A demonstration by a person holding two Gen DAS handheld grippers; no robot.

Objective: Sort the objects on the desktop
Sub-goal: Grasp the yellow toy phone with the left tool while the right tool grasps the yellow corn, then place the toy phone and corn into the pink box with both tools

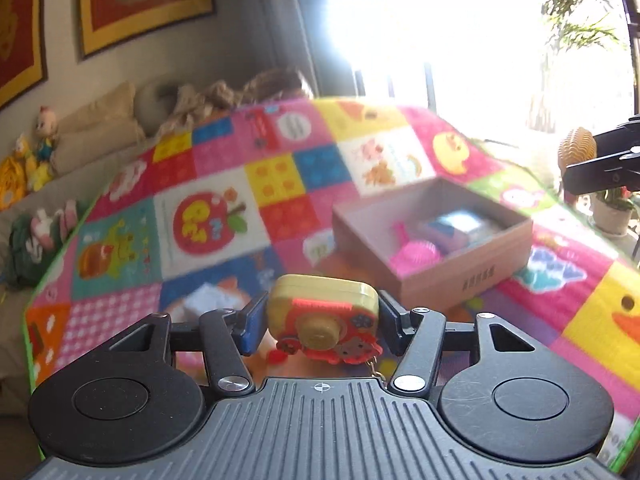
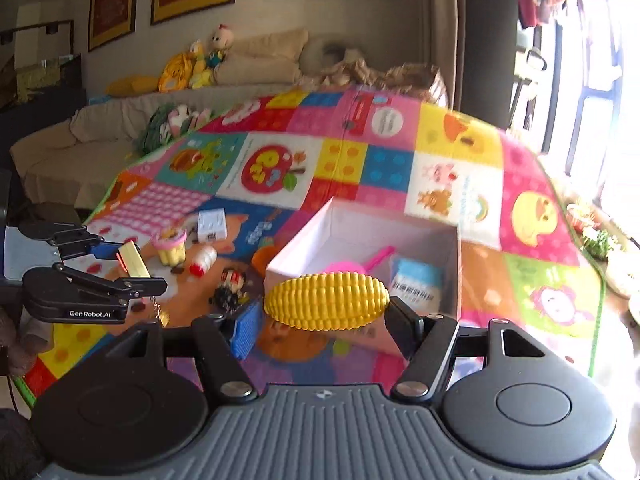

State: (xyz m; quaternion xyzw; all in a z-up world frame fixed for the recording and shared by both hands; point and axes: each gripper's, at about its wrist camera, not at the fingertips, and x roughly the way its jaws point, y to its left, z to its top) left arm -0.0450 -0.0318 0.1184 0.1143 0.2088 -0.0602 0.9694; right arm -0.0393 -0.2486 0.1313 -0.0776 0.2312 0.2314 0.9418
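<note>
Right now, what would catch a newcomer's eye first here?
The bright patchwork play mat fills the scene. The right claw grips a yellow toy corn just before the open cardboard box, while the left claw holds a small yellow-and-red toy camera.

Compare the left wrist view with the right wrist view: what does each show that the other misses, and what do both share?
Only the left wrist view shows the front of the yellow-and-red toy camera held in the left gripper. Only the right wrist view shows the small white carton, white bottle and dark figurine lying on the colourful patchwork mat. Both show the open cardboard box and the yellow plastic corn cob in the right gripper.
</note>
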